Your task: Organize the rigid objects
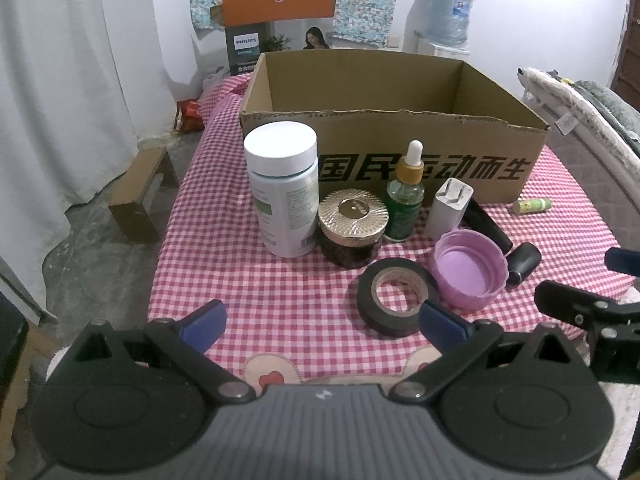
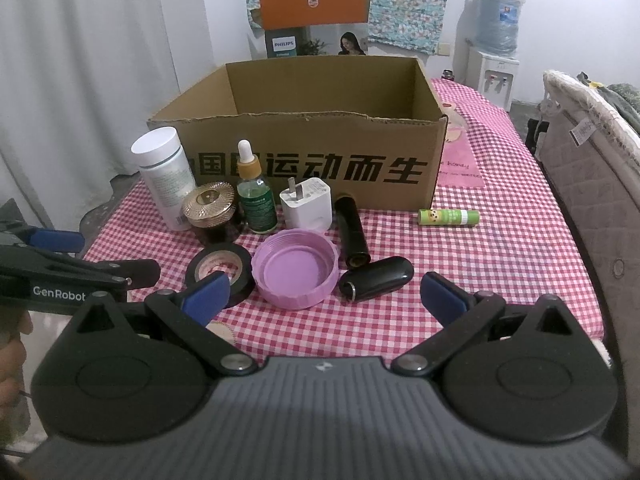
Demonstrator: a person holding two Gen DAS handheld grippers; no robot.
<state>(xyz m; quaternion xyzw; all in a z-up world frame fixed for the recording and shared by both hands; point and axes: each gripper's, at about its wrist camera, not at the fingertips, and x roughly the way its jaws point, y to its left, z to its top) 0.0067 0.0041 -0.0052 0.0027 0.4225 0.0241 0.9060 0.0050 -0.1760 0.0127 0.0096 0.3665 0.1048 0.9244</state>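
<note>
Near the cluttered surface point(image 2: 500, 240), both grippers, left gripper point(image 1: 322, 322) and right gripper point(image 2: 326, 296), are hovering, fingers apart; grasping an item for the cardboard box point(image 2: 304, 136) probably comes next.

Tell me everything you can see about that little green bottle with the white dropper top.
The dropper bottle is small, of clear green glass or plastic, with a dark green printed label, a yellow-orange collar and a white rubber bulb. It stands upright and capped on the checked tablecloth, before the cardboard box, between the gold-lidded jar and the white charger plug. Whether it touches either neighbour cannot be told. Neither gripper holds it.
</note>
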